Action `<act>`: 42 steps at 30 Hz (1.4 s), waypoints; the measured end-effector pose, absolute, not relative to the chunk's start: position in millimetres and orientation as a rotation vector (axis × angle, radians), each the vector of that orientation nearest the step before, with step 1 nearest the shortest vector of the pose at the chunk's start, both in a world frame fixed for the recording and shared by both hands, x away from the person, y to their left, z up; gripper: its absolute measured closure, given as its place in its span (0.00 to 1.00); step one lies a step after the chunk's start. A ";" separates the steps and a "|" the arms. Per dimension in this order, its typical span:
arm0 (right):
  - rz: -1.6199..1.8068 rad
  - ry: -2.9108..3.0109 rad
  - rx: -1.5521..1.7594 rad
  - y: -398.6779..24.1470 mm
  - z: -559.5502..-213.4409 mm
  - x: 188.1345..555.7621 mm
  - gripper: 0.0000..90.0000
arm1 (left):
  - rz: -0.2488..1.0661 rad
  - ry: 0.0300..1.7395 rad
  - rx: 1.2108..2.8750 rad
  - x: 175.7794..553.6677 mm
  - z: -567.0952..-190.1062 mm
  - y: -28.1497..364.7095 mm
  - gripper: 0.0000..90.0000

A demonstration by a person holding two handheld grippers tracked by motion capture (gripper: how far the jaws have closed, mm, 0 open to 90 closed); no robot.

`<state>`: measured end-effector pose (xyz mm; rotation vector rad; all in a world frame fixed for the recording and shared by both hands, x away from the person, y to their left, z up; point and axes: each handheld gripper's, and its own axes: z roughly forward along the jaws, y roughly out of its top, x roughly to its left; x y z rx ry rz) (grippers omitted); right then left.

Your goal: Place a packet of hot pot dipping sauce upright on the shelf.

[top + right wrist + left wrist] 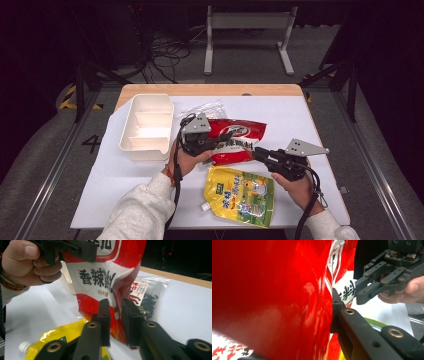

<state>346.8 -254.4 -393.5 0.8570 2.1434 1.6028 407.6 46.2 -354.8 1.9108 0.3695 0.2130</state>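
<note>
Red bag (235, 140) hangs lifted over the middle of the table (320, 125), pinched by the left gripper (220, 137), whose jaws are clamped together on it. Right gripper (260, 152) has its jaws slightly apart around the bag's lower edge, pads (105, 315) not visibly pressing. Likely risks: glossy film slips from 1 narrow pinch, and the bag drops onto the yellow pouch (240, 195) near the front edge; a pull from the right gripper could tear or twist it. Sagging contents may also catch the white tray (147, 125) at the back left corner, or drag the clear packet (207, 107) behind.
</note>
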 end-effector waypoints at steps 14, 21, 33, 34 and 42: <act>1.435 2.229 0.907 -275.6 -400.8 330.5 0.49 | 0.266 0.375 1.911 406.3 -333.7 72.2 1.00; 1.399 2.211 0.962 -293.6 -404.9 324.5 0.46 | 0.316 0.385 1.915 405.8 -319.7 93.4 1.00; 1.372 2.194 1.036 -304.5 -413.6 326.6 0.43 | 0.480 0.444 1.917 421.5 -286.0 161.3 1.00; 1.369 2.197 1.039 -304.4 -414.2 325.7 0.42 | 0.494 0.455 1.914 424.1 -283.3 168.6 1.00; 1.348 2.198 1.061 -307.8 -419.3 318.1 0.41 | 0.585 0.532 1.912 452.9 -280.4 216.6 1.00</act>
